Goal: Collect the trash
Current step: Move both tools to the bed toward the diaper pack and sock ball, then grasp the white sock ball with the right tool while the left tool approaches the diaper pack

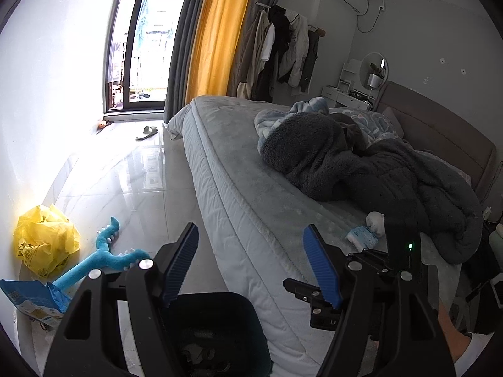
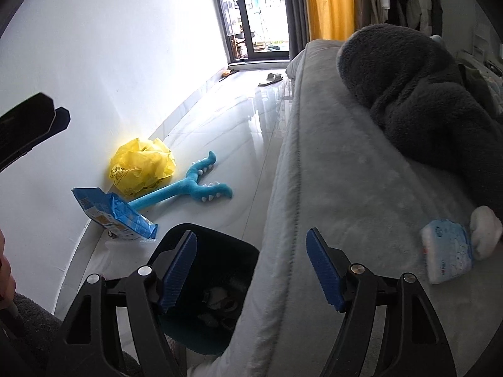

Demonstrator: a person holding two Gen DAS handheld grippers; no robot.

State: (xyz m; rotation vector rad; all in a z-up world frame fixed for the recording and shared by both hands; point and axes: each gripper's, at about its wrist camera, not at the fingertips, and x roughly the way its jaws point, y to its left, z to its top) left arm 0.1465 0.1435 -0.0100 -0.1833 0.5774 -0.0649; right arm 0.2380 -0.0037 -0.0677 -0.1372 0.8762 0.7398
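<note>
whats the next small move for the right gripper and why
Probably ease the right gripper, open and empty, toward the tissue pack lying on the bed to its right; it looks like the nearest loose item, with the bin just below.

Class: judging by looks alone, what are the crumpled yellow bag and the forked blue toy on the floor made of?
Crumpled yellow bag: probably thin plastic film; sharp creases, slightly translucent, printed.
Forked blue toy: probably plush fabric; matt, soft rounded edges, small white stitched-on spikes.
</note>
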